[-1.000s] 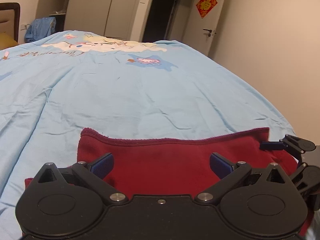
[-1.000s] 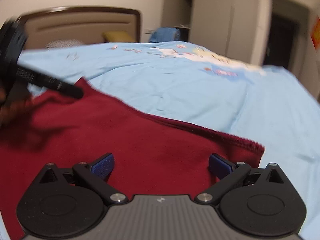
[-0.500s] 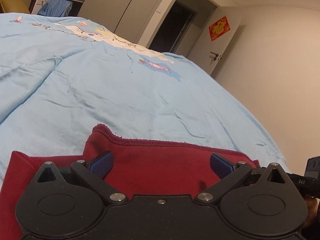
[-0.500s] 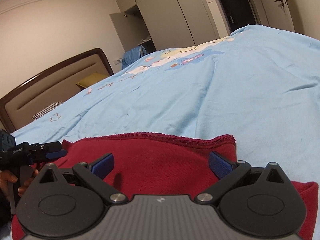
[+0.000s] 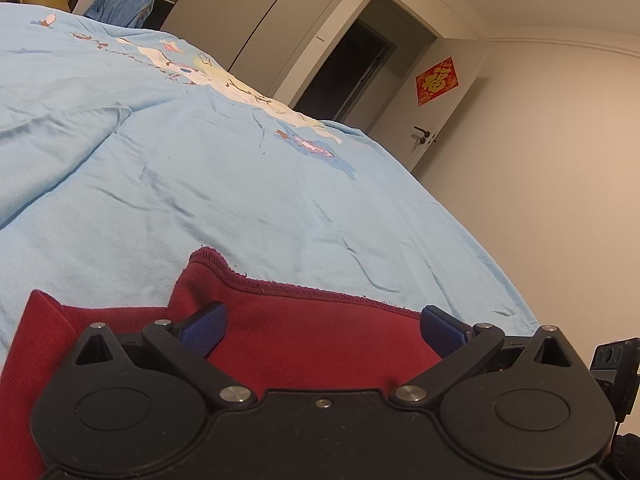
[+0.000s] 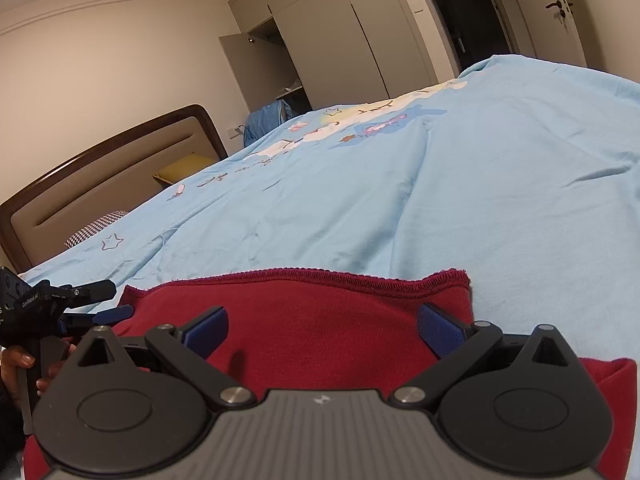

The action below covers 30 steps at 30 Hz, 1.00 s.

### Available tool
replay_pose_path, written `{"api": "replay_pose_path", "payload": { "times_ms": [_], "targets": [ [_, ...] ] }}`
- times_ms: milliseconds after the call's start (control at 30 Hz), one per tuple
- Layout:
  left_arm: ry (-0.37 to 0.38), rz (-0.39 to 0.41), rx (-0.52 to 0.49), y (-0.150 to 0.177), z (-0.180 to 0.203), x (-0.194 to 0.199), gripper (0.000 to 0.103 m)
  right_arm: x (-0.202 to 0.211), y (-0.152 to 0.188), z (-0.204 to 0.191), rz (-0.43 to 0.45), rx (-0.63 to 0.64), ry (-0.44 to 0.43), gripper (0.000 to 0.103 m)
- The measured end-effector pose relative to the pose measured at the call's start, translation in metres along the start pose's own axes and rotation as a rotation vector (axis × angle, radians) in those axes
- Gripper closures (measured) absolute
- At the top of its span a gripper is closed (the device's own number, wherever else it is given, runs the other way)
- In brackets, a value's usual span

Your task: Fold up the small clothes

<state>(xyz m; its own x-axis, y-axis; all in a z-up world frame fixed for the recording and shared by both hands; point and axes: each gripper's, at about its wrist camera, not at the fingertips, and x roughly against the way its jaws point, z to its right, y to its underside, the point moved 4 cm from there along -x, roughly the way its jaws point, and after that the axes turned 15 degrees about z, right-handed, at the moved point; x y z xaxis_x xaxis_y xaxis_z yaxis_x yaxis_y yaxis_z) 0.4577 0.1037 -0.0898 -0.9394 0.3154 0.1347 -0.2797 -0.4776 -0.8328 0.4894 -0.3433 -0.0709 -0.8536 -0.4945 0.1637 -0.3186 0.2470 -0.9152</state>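
Note:
A dark red knit garment (image 5: 312,332) lies on the light blue bedspread (image 5: 240,184), its hemmed far edge running across both views. My left gripper (image 5: 322,330) hovers low over its left part, open, blue pads wide apart with only cloth beneath them. My right gripper (image 6: 322,328) is open over the garment (image 6: 320,320) near its right corner. In the right wrist view the left gripper (image 6: 96,304) shows at the left edge, held by a hand (image 6: 20,364). The near part of the garment is hidden behind the gripper bodies.
The bedspread (image 6: 440,200) stretches far ahead with a cartoon print. A brown headboard (image 6: 100,176) and a yellow pillow (image 6: 180,168) stand at the back left. Wardrobes, a dark doorway (image 5: 344,76) and a wall on the right border the bed.
Both grippers have dropped lower and tilted upward over the garment. The garment's far edge now lies flatter on the bed, and both stay open.

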Motion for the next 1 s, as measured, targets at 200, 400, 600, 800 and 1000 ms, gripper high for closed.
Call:
{"api": "replay_pose_path", "payload": {
  "times_ms": [200,400,600,800,1000],
  "targets": [
    [-0.003,0.001,-0.006,0.000,0.000,0.001,0.001,-0.001,0.001,0.000,0.002,-0.008,-0.003,0.001],
    [-0.021,-0.035,-0.016,-0.006,0.006,0.003,0.001,-0.001,-0.009,-0.005,-0.019,0.008,0.044,0.000],
    [-0.004,-0.025,-0.174,-0.036,0.042,0.043,0.001,0.019,-0.034,-0.052,0.019,0.261,0.226,0.000],
    [-0.124,0.042,-0.225,-0.049,0.056,0.102,0.001,0.037,-0.027,-0.102,0.047,0.324,0.224,0.000],
    [-0.244,0.068,-0.171,-0.022,0.044,0.161,0.001,0.066,0.022,-0.140,0.136,0.305,0.237,0.000]
  ]
}}
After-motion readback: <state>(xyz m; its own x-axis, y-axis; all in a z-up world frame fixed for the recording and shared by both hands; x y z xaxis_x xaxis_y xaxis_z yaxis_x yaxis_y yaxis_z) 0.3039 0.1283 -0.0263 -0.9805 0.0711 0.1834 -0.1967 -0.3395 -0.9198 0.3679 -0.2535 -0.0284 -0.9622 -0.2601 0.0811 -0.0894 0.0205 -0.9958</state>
